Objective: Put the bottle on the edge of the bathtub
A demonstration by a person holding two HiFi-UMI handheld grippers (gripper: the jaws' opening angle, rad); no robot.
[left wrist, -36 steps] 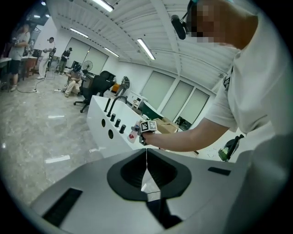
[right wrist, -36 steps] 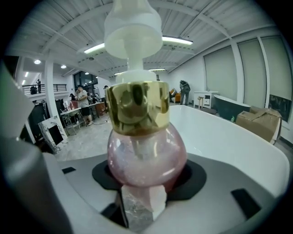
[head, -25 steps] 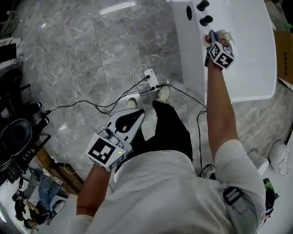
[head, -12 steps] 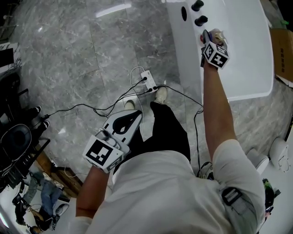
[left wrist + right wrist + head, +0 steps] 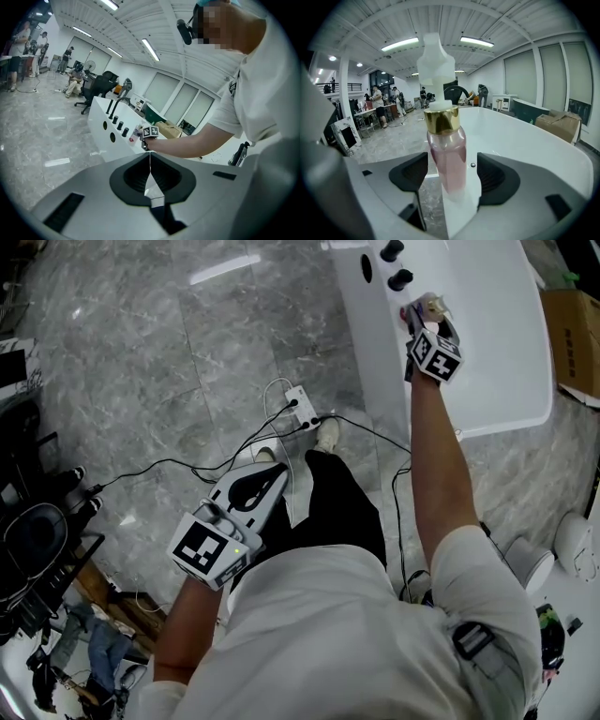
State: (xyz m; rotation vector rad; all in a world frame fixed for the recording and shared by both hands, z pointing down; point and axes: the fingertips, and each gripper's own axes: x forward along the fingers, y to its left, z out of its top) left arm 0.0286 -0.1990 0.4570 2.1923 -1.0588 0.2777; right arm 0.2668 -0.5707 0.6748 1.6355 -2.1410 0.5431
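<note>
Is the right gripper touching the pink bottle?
Apart. The right gripper view shows the right gripper with jaws opening, gaps either side of the bottle.

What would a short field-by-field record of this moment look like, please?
Bottle: clear pink plastic pump bottle with gold collar, upright on the rim of the white bathtub
Right tongs: opening, bottle between the jaws, gaps either side
Left tongs: shut, empty, over the grey marble floor

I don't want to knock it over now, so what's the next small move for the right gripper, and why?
Probably draw the right gripper straight back. Its jaws are opening, and the pads are clear of the bottle, which stands upright on the bathtub edge between them.
</note>
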